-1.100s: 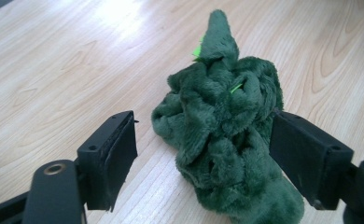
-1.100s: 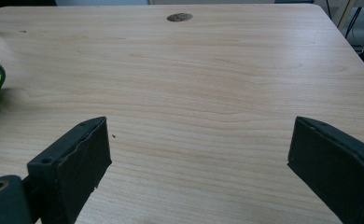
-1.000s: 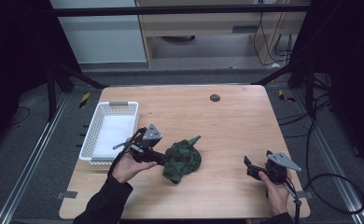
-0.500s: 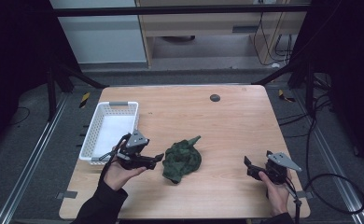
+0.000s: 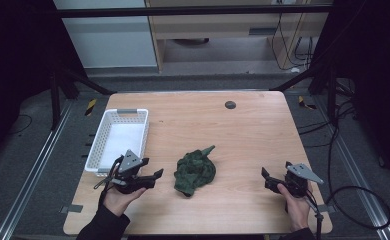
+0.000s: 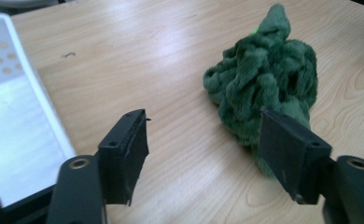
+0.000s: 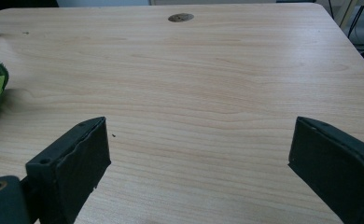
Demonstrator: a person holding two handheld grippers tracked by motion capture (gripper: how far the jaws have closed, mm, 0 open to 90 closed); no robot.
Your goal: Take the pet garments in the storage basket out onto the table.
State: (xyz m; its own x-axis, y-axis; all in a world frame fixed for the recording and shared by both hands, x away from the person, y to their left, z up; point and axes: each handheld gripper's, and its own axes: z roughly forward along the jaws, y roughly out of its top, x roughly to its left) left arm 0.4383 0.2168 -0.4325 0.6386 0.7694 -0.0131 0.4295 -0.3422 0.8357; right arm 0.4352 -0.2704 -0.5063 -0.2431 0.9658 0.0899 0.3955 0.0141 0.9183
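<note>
Green plush toy (image 6: 264, 84) lies just ahead of the left gripper (image 6: 213, 140), beyond its spread, empty jaws, likely lined up for a grab. Right gripper (image 7: 199, 154) gapes over bare table (image 7: 208, 70), toy well aside; basket (image 5: 118, 140) waits nearby.

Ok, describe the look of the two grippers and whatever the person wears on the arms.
Both the left gripper and the right gripper are black, each with two flat rectangular jaws and a grey three-cornered plate on top. A dark cable trails from each. The person's left arm has a dark sleeve.
</note>
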